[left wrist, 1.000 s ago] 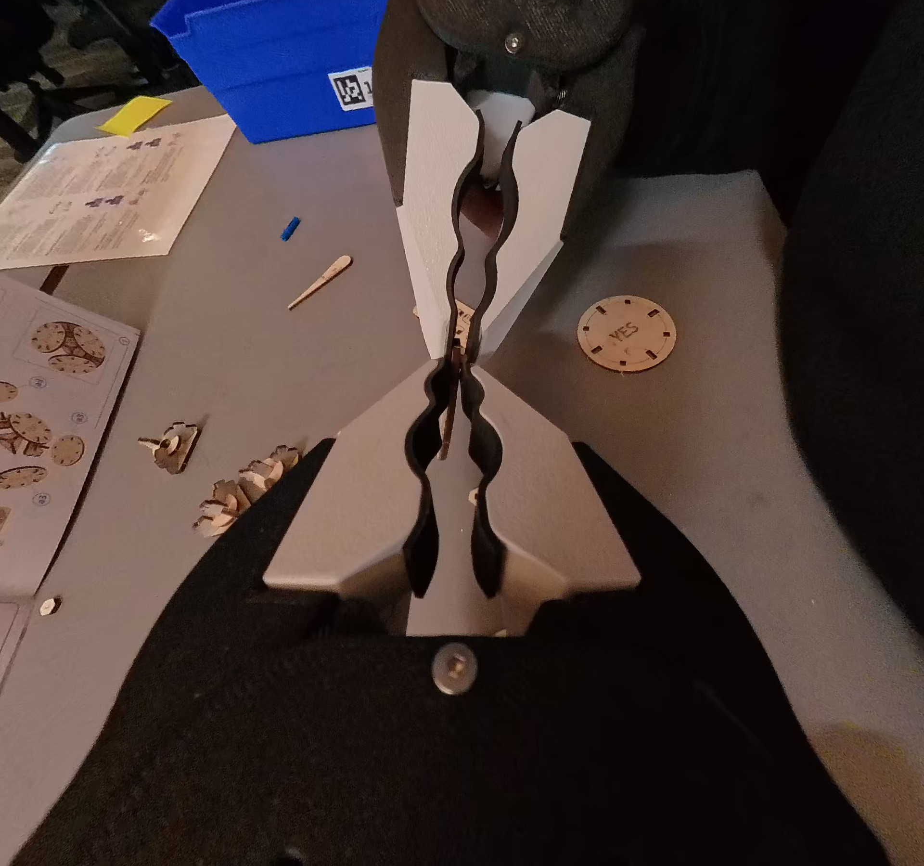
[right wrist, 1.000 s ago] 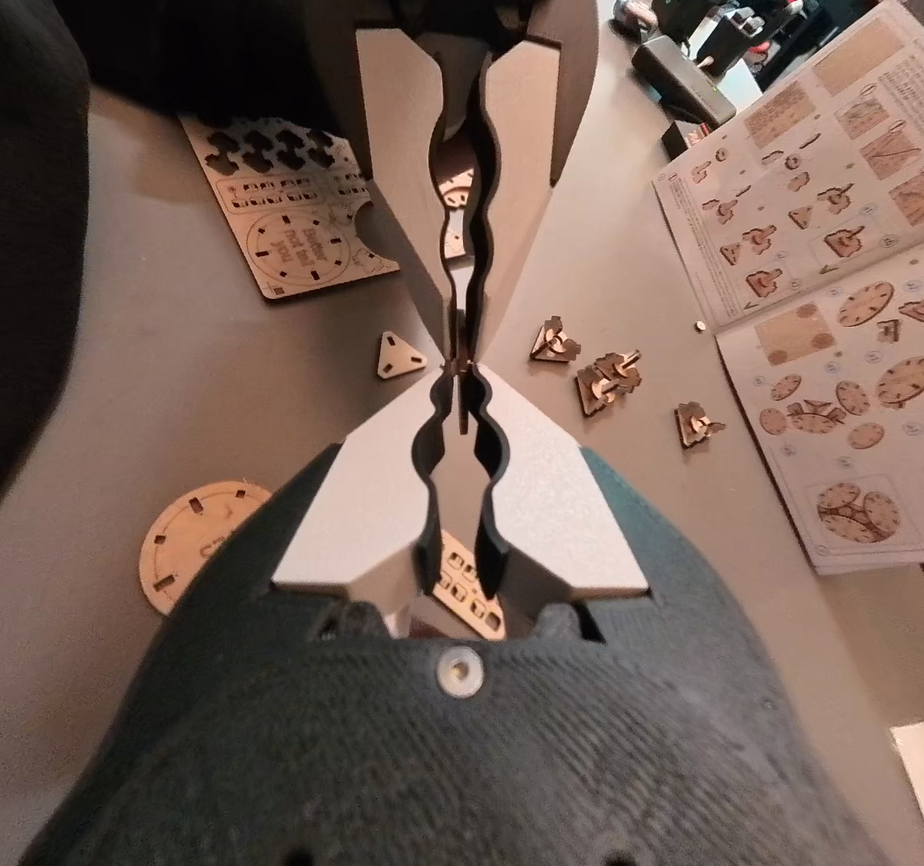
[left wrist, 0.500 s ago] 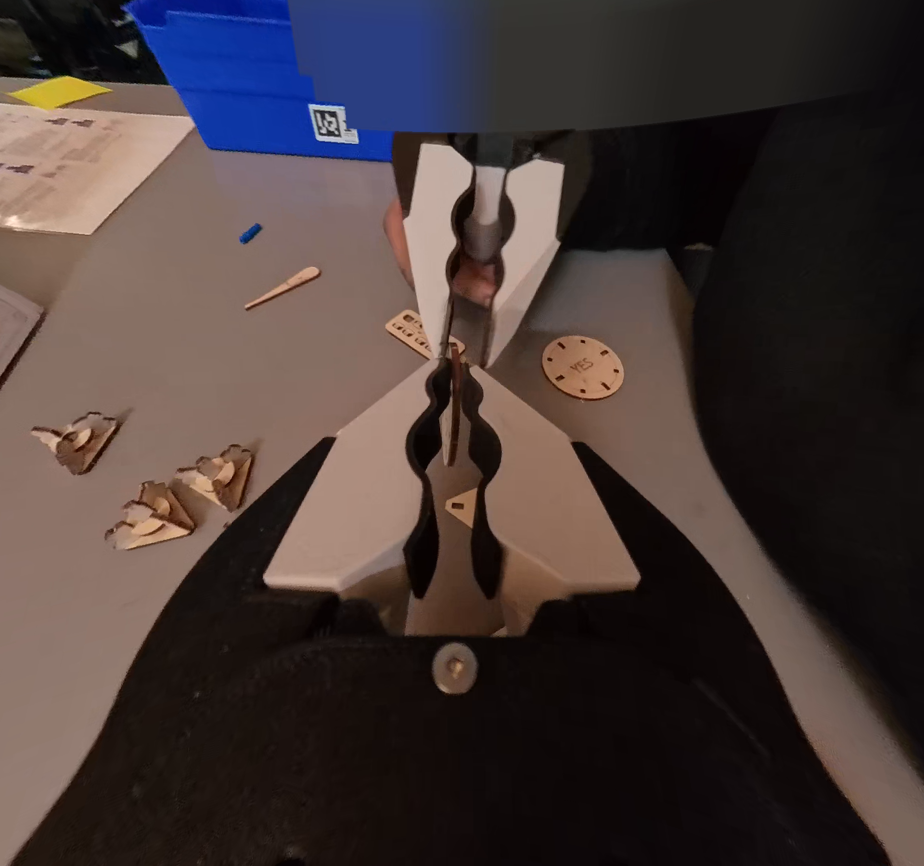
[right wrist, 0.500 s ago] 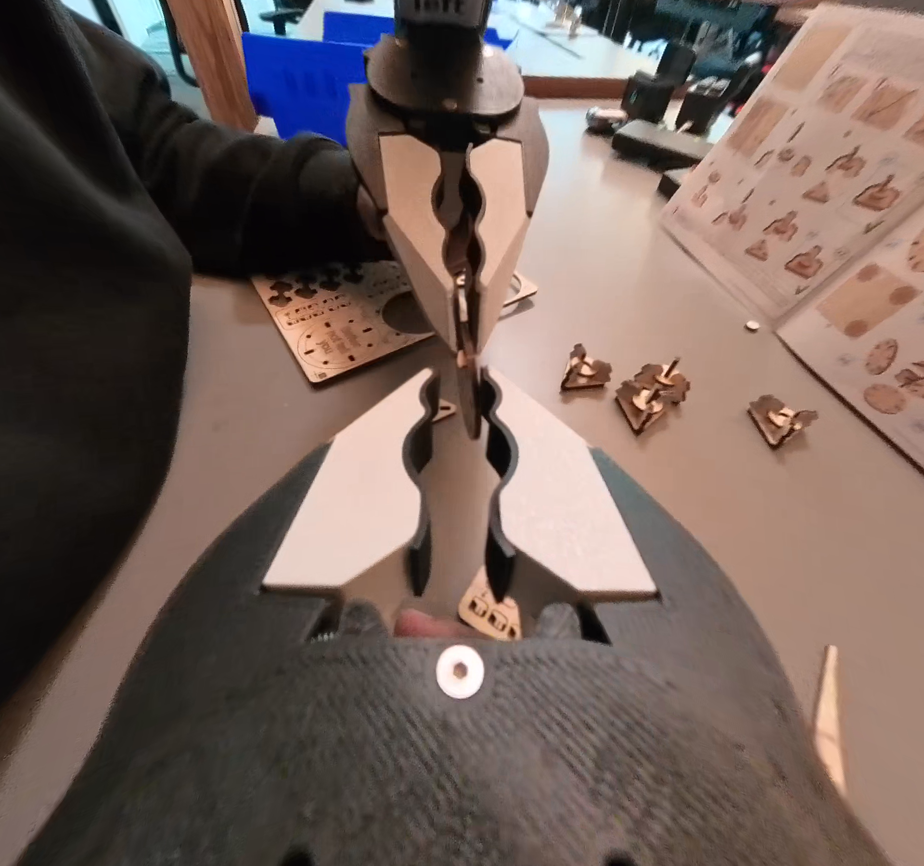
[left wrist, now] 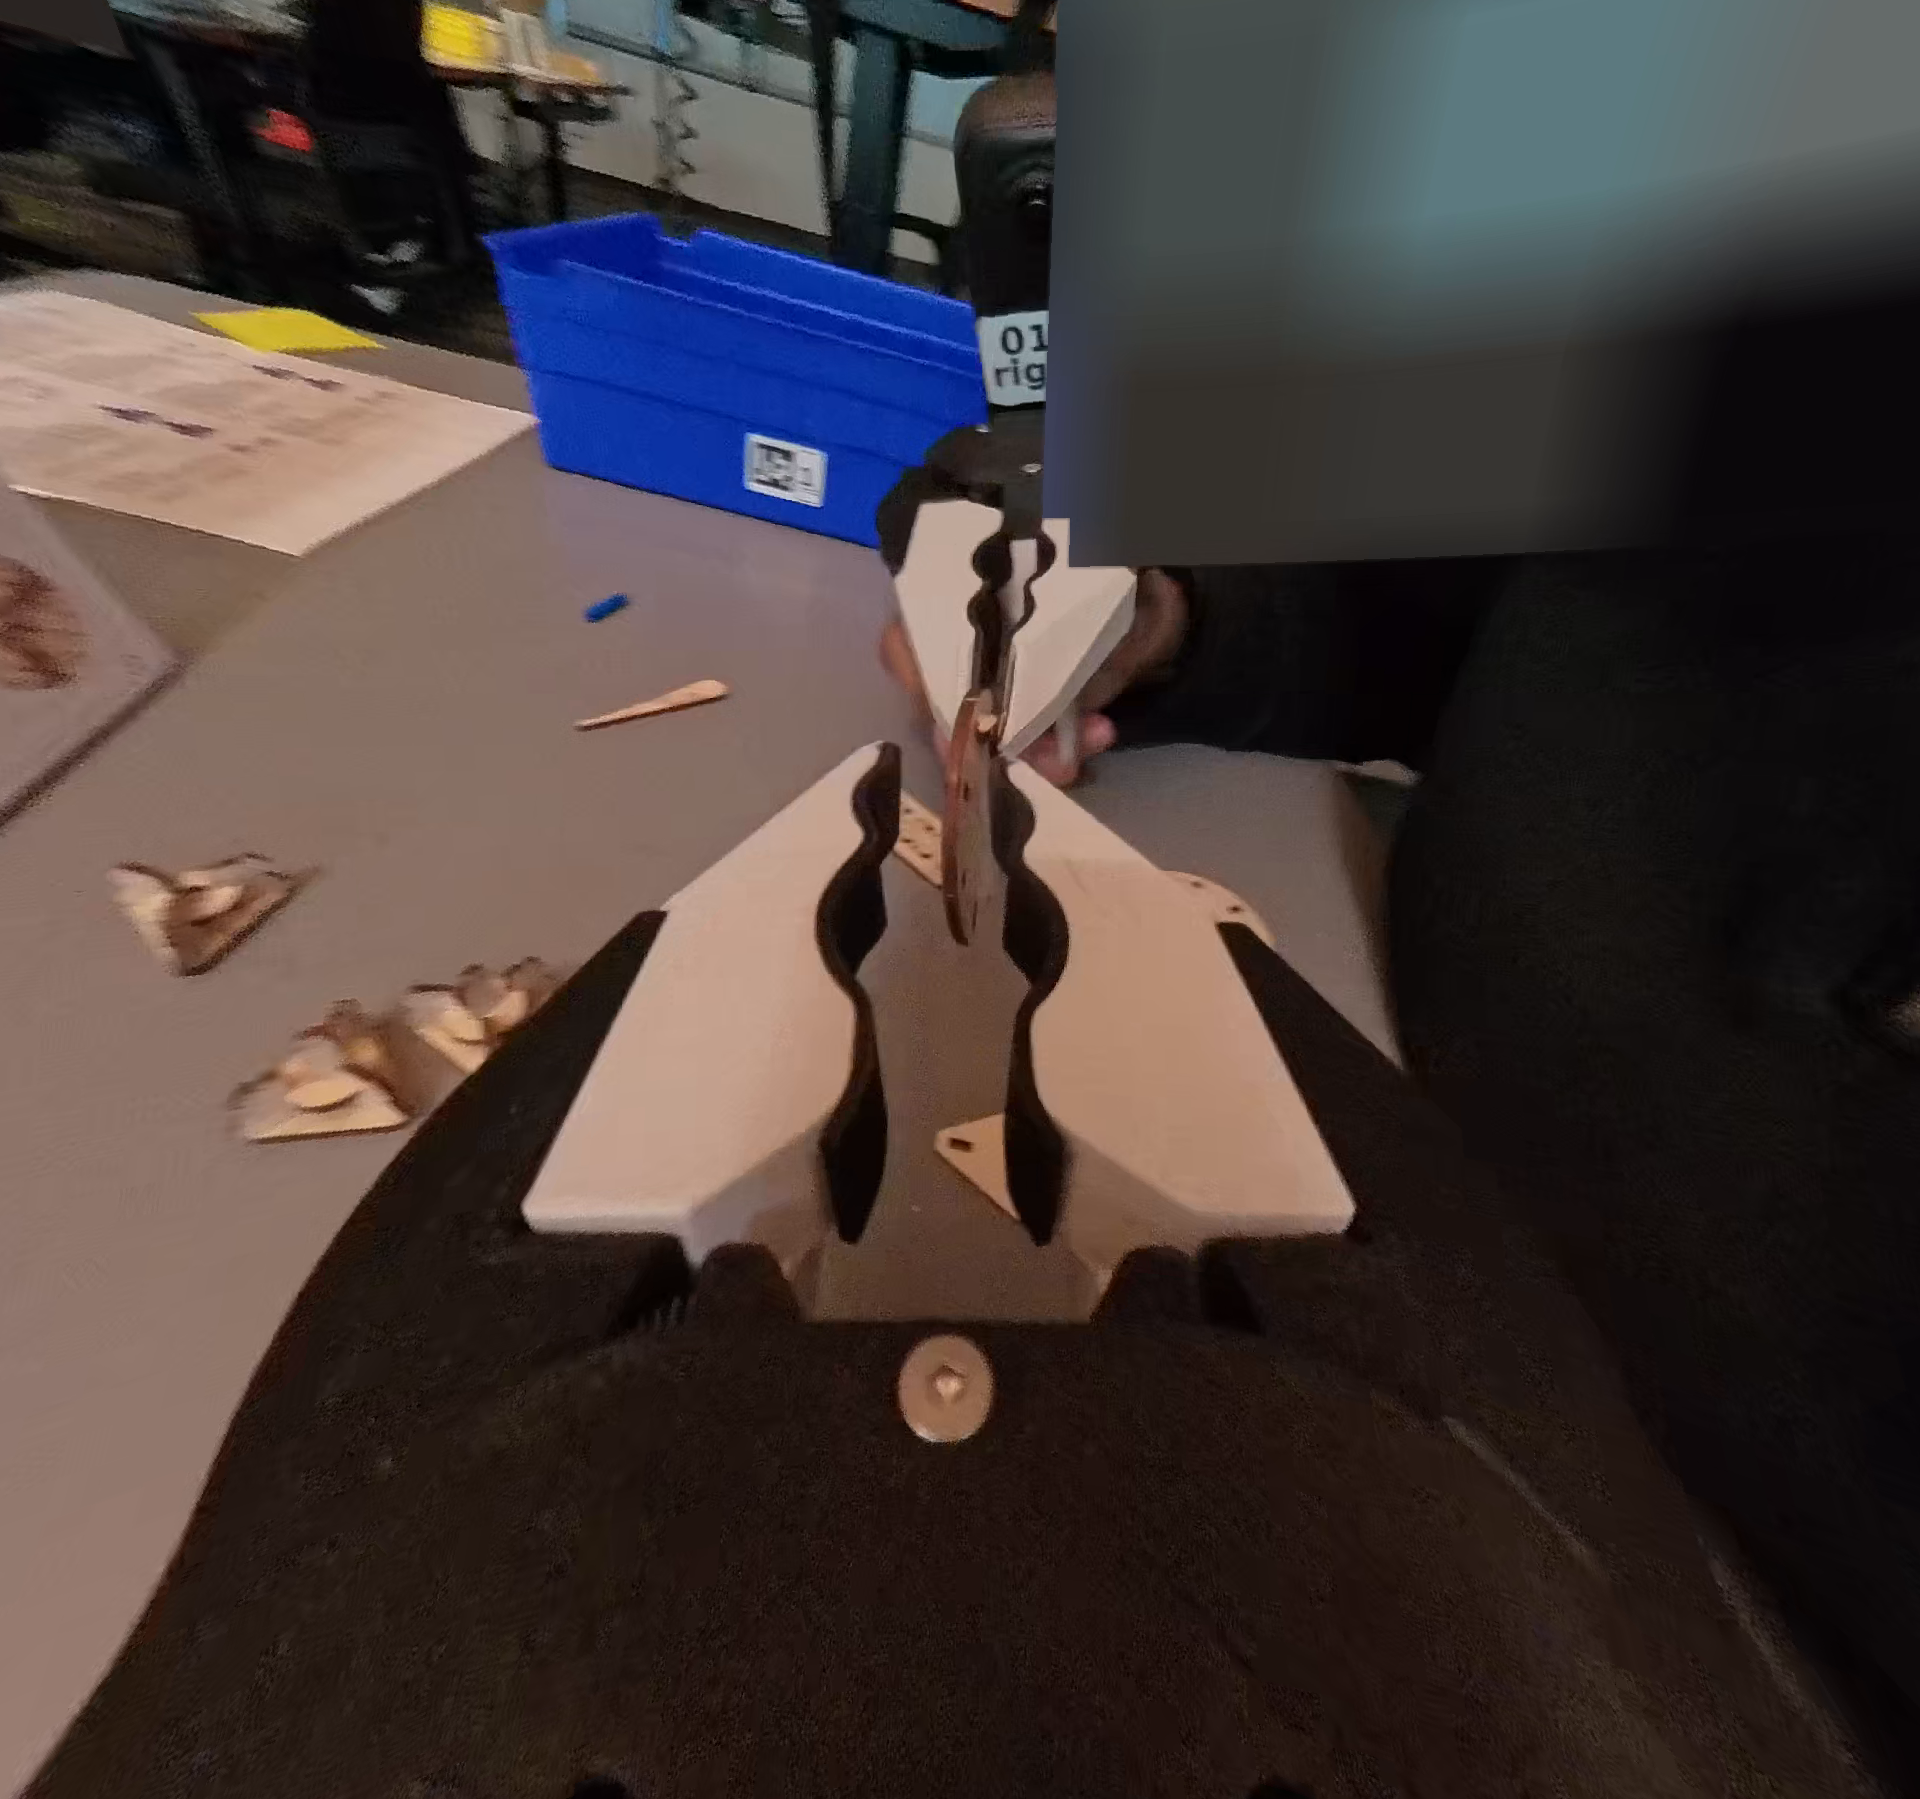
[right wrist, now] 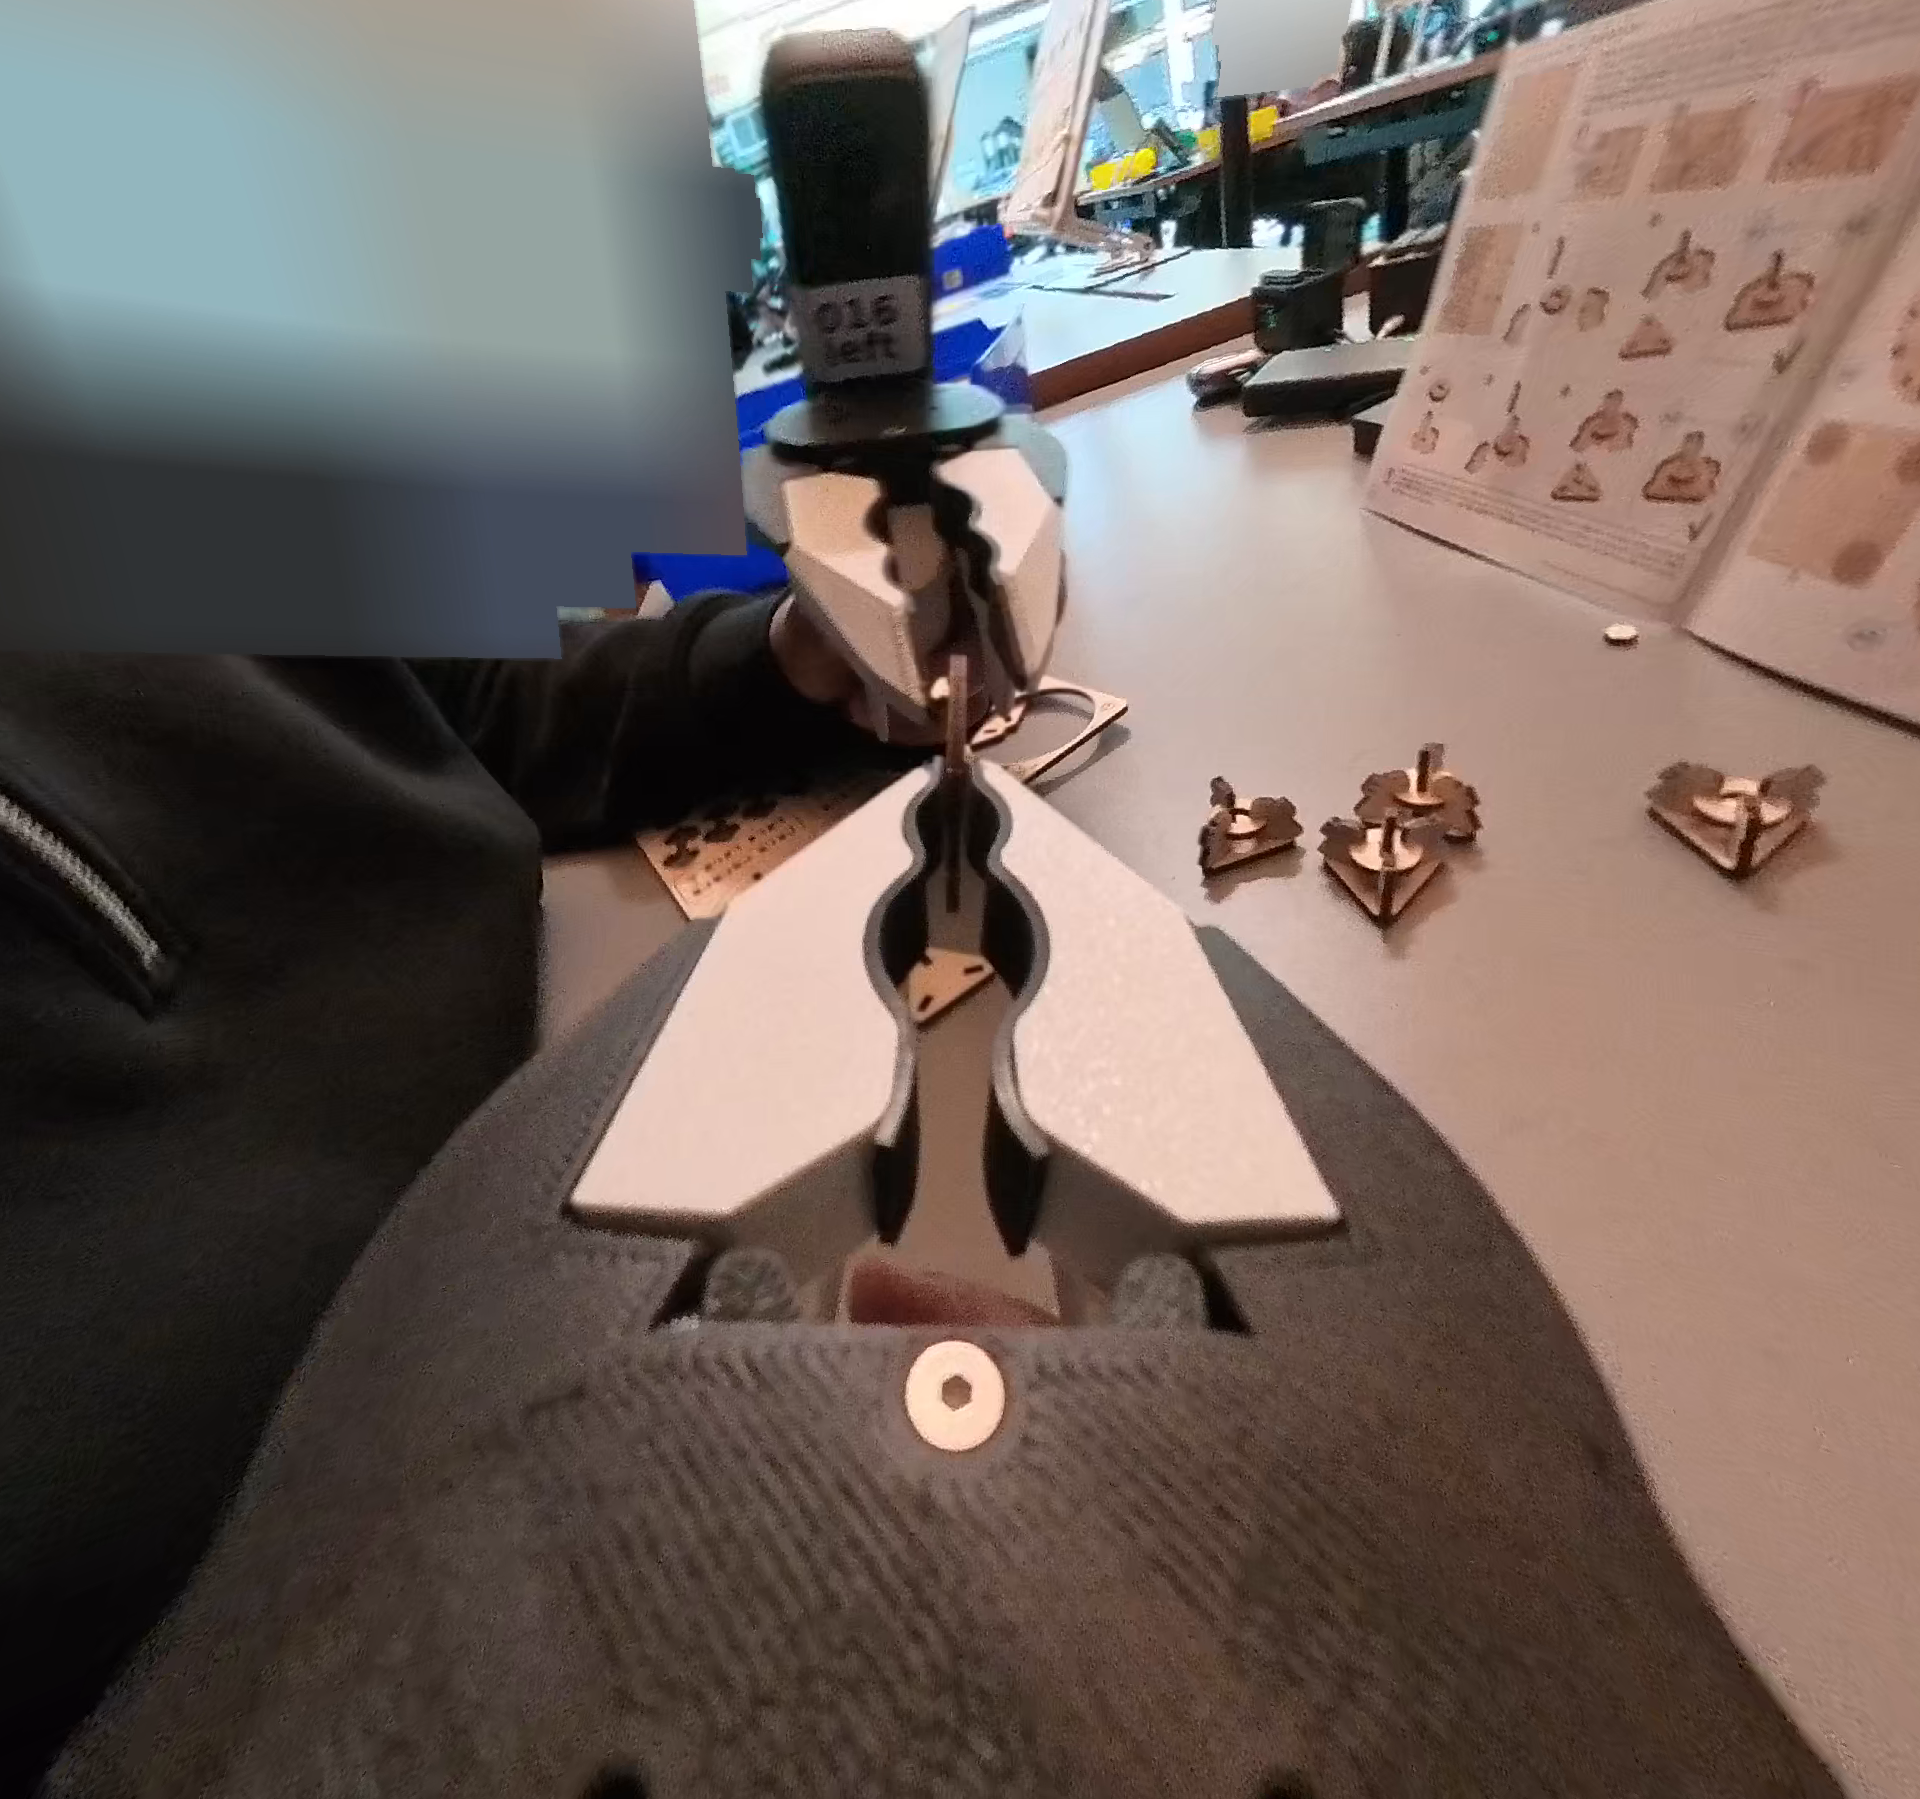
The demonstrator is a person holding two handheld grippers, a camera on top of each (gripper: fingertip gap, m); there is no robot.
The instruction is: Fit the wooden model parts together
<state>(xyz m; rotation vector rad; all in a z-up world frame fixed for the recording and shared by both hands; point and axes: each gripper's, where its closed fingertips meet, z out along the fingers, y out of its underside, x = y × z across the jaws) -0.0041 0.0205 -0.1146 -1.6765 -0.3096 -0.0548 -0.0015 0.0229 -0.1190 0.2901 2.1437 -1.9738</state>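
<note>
Wooden disc (left wrist: 971,819), thin plywood, hangs edge-on above table (left wrist: 436,773). Right gripper (right wrist: 954,781) pinches its 12 o'clock rim; left gripper (left wrist: 940,762) spread around it. Judged light, stiff, snappable; hold by rim.

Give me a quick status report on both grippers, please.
Left gripper open. Right gripper shut on thin flat wooden disc, held edge-on between left fingers. Small wooden triangle plate on grey table below.

On the table (right wrist: 1299,710), three small wooden assemblies (right wrist: 1382,845) lie right of the right gripper (right wrist: 954,781); the open booklet (right wrist: 1662,378) sits farther right. The cut-out sheet (right wrist: 727,840) lies left, beneath the left gripper (right wrist: 951,700).
</note>
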